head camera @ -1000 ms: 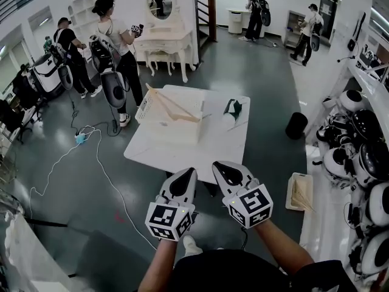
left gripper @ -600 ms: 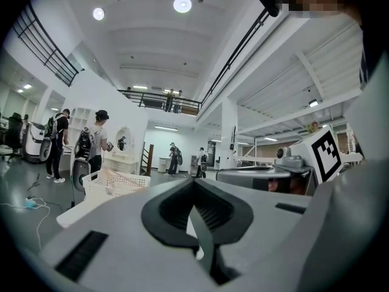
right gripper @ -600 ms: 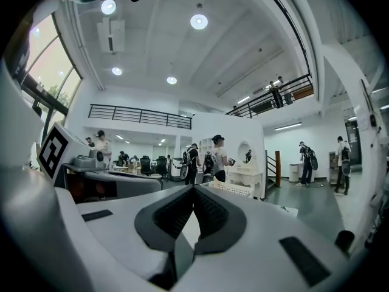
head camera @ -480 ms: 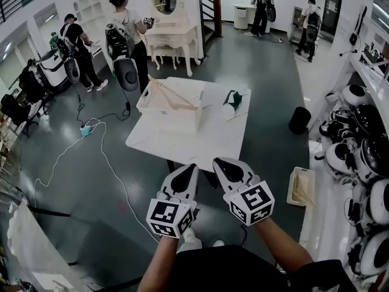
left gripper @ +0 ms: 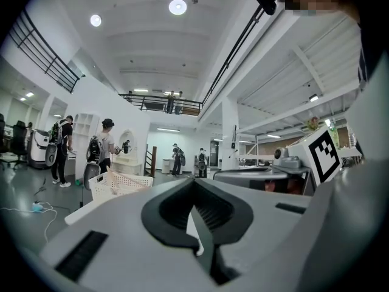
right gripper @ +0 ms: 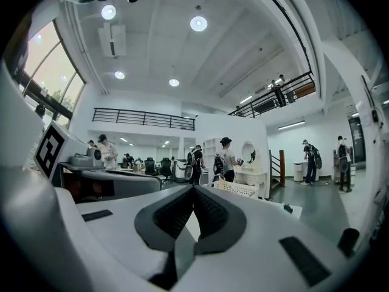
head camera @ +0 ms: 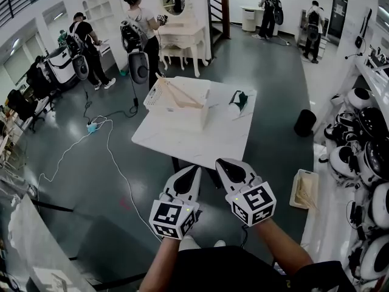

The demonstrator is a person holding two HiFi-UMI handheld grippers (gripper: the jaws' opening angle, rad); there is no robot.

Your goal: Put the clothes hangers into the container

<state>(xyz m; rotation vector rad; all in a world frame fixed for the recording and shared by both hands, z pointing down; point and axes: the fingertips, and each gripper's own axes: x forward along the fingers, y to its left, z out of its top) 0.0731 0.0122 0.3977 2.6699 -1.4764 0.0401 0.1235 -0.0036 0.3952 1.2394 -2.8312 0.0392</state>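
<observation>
Table — white, bearing basket — amid grey floor.

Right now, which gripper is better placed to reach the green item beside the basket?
Right, probably: the green item lies on the table's right part, ahead of the right gripper; the left gripper faces the basket. Both are shut, empty, short of the table.

Well ahead of the jaws, the basket wall is hiding the hangers' lower ends; the green thing (beside it) is showing too small to identify.
</observation>
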